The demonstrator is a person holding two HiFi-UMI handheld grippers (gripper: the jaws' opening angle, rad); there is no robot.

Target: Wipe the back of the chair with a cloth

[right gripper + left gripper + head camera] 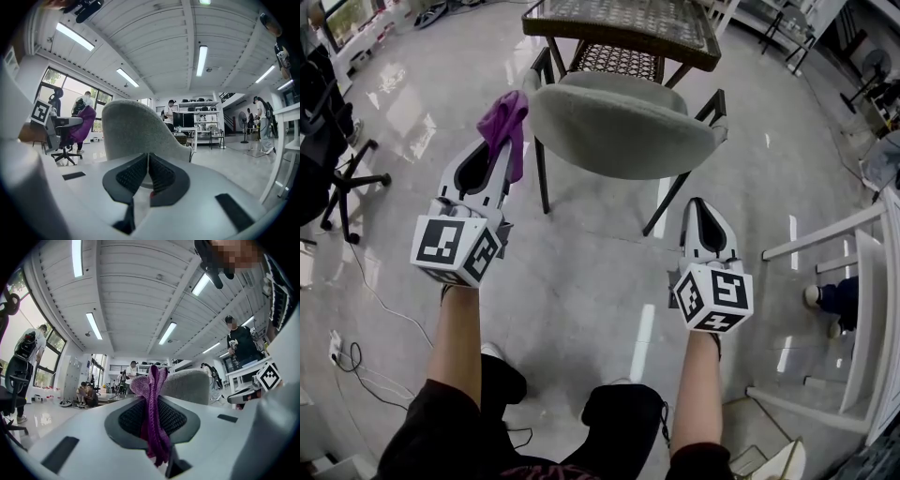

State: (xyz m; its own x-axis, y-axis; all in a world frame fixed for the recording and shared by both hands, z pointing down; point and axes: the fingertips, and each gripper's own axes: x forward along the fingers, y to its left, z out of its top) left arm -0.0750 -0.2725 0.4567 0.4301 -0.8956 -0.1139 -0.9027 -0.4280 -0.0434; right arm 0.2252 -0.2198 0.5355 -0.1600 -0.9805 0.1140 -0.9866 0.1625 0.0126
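Woven table (623,26), black office chair (321,164)

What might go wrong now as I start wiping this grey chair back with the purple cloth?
The purple cloth is pinched as a narrow bunch in the left gripper, so it may slip out or let the hard jaws scrape the grey padded chair back. The right gripper is shut, empty and off the chair, which may slide on the glossy floor.
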